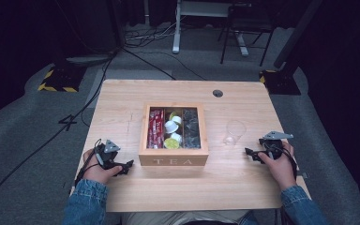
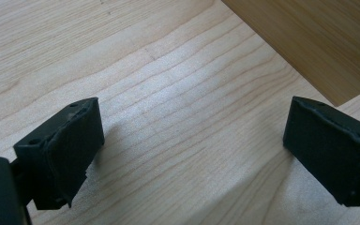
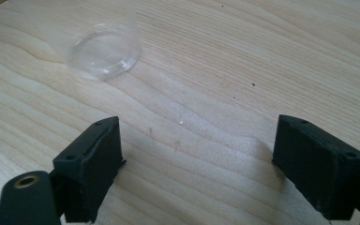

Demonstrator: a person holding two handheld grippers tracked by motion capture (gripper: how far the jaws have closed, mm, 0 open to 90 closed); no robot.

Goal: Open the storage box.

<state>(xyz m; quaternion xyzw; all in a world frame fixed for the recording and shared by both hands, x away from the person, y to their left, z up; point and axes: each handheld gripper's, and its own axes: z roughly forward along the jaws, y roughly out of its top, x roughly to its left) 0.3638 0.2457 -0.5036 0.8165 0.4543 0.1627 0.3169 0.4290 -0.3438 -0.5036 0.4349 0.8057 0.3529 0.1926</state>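
- Nothing underway: the left gripper (image 1: pixel 126 165) rests at 9 o'clock of the tea box (image 1: pixel 173 160), jaws apart, empty.
- The right gripper (image 1: pixel 249 153) sits at 3 o'clock, jaws wide over bare table (image 1: pixel 122 98).
- The clear cup (image 1: pixel 234 132) stands upright, untouched, between box and right gripper; all handling remains.

A pale wooden table (image 1: pixel 122 98) is seen on grey carpet, with a round cable hole (image 1: pixel 218 93) set near its 1 o'clock edge. At its centre an open wooden tea box (image 1: pixel 174 161) is placed. A clear plastic cup (image 1: pixel 234 132) is stood at 3 o'clock of the box, just beside it. The gripper-holding hands are rested on the tabletop at 8 and 4 o'clock.
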